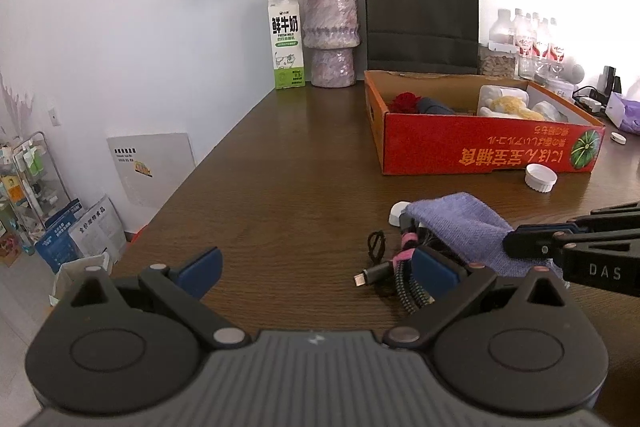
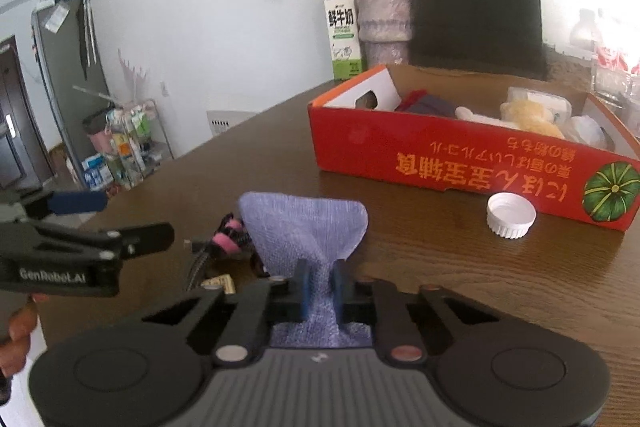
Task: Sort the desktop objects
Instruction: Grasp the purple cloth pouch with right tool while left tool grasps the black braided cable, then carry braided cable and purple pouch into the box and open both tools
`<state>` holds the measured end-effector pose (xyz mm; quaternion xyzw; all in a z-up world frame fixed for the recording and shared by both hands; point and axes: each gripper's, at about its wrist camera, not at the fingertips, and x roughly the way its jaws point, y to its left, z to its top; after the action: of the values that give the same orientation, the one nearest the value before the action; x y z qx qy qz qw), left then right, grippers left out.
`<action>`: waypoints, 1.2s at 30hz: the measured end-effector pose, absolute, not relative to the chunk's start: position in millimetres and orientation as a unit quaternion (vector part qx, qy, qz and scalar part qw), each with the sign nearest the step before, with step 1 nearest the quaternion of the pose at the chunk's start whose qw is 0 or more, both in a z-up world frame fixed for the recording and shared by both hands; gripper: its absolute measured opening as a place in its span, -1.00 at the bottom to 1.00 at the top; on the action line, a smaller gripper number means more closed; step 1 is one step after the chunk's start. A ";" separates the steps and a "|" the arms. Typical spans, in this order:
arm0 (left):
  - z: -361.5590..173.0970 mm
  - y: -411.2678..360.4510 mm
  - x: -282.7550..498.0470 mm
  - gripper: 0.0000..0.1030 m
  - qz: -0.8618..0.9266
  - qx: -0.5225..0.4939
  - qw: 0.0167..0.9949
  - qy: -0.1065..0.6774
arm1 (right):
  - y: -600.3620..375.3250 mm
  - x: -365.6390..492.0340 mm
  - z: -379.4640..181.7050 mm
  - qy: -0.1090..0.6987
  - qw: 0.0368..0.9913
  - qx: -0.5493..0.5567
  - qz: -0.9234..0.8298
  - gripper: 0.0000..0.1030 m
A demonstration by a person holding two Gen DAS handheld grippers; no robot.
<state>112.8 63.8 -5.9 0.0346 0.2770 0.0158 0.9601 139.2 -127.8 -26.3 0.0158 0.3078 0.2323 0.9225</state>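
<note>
Right gripper [image 2: 320,281] pinches the purple cloth [image 2: 304,227]; left gripper [image 1: 316,269] hangs spread and empty over the wooden table [image 1: 288,167].

We see the right jaws pressed together on the near edge of the cloth, fabric bunched between the blue pads [image 2: 303,283]. The cloth lies near us on the table, partly over a bundle of cables [image 1: 404,267] with a pink tie just to its left. We see the left jaws wide apart, nothing between them, right pad just above the cables. A white cap [image 2: 511,215] sits to the right, just in front of the red cardboard box [image 2: 460,163], which holds a plush toy and other bits. Far back stand a milk carton [image 1: 286,41], a vase of dried roses [image 1: 330,35] and a black paper bag [image 1: 422,11].
</note>
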 end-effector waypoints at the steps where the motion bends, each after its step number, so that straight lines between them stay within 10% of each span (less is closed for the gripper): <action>1: -4.8 61.7 112.1 1.00 0.015 0.036 0.960 0.276 | -129.6 138.8 -25.1 0.305 0.923 0.022 0.234 -0.90; 36: -19.1 -11.8 146.2 1.00 -0.017 0.050 0.934 0.352 | -226.3 121.8 -33.8 0.291 0.947 0.039 0.131 -0.91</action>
<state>146.2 -11.8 -19.1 0.0499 0.3522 -0.0171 0.9344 121.8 -226.3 -33.8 0.0389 0.2907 0.1315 0.9470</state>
